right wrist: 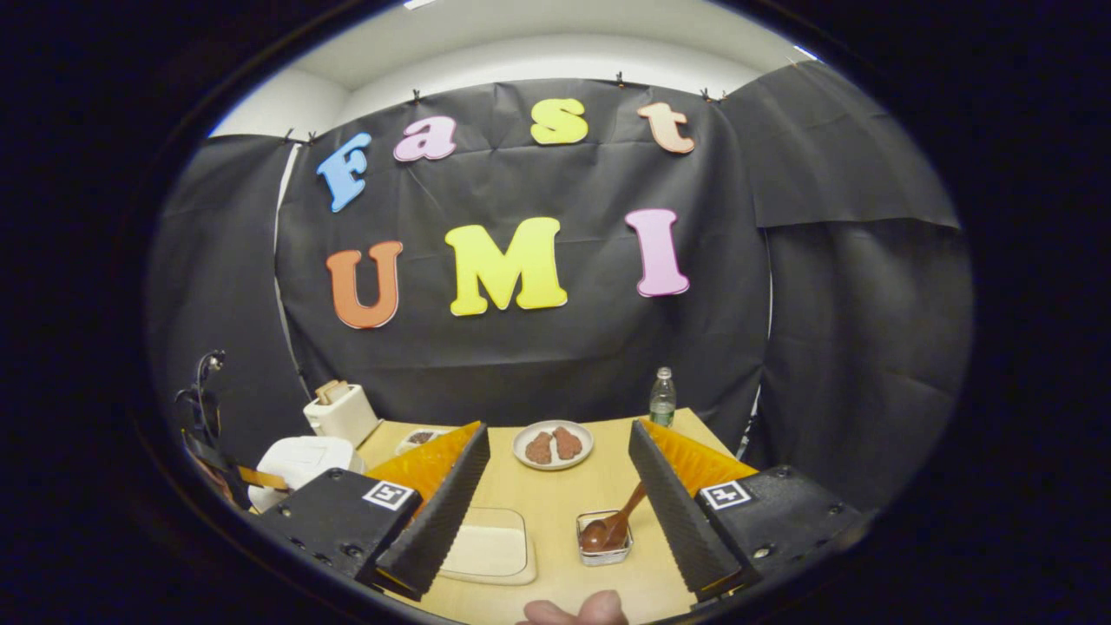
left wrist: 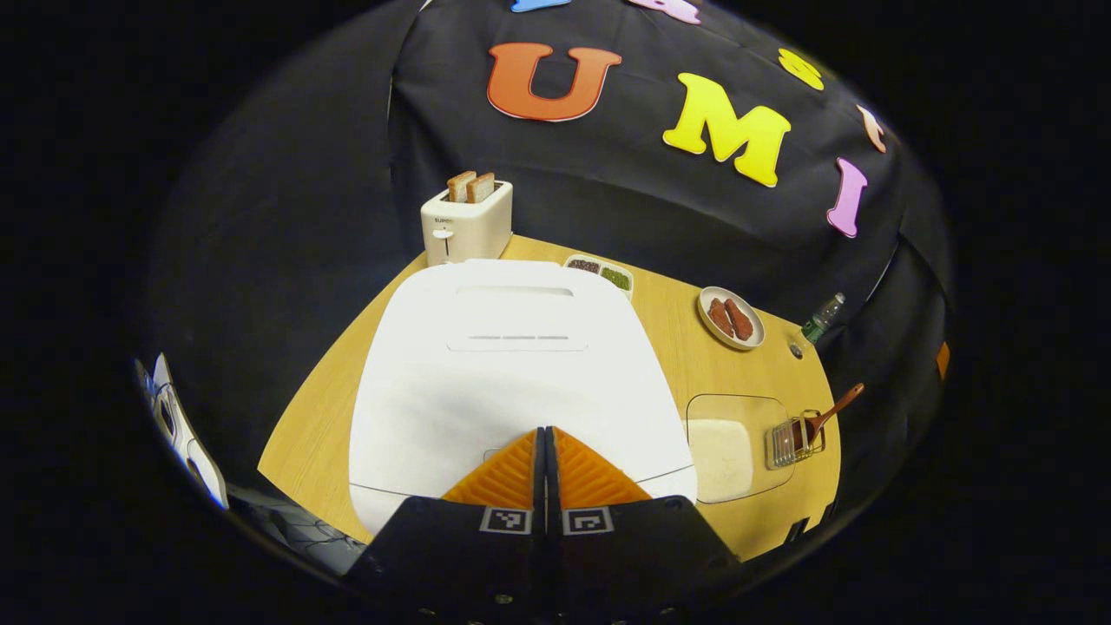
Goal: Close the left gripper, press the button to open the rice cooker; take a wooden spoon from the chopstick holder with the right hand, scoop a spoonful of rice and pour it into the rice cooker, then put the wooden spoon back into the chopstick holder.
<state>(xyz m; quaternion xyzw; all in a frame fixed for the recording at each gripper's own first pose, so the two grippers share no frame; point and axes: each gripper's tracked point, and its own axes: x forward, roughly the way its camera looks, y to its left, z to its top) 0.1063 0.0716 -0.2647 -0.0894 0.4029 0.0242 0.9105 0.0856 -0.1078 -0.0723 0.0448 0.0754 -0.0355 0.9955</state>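
Note:
The white rice cooker (left wrist: 512, 365) stands with its lid down at the near left of the wooden table. My left gripper (left wrist: 545, 430) is shut with nothing between its fingers, and its tips are over the front edge of the lid; I cannot tell whether they touch it. A clear box of rice (left wrist: 733, 447) lies to the cooker's right. Beside it the wire chopstick holder (left wrist: 794, 441) holds the wooden spoon (left wrist: 838, 406). My right gripper (right wrist: 558, 427) hangs open above the table's near edge, with the holder (right wrist: 605, 540), the spoon (right wrist: 621, 518) and the rice box (right wrist: 486, 547) in front of it.
A toaster (left wrist: 466, 221) with two slices stands at the back left. A divided dish of beans (left wrist: 601, 272), a plate of sausages (left wrist: 731, 318) and a small bottle (left wrist: 820, 319) line the far edge. A person's fingertips (right wrist: 573, 612) show at the bottom.

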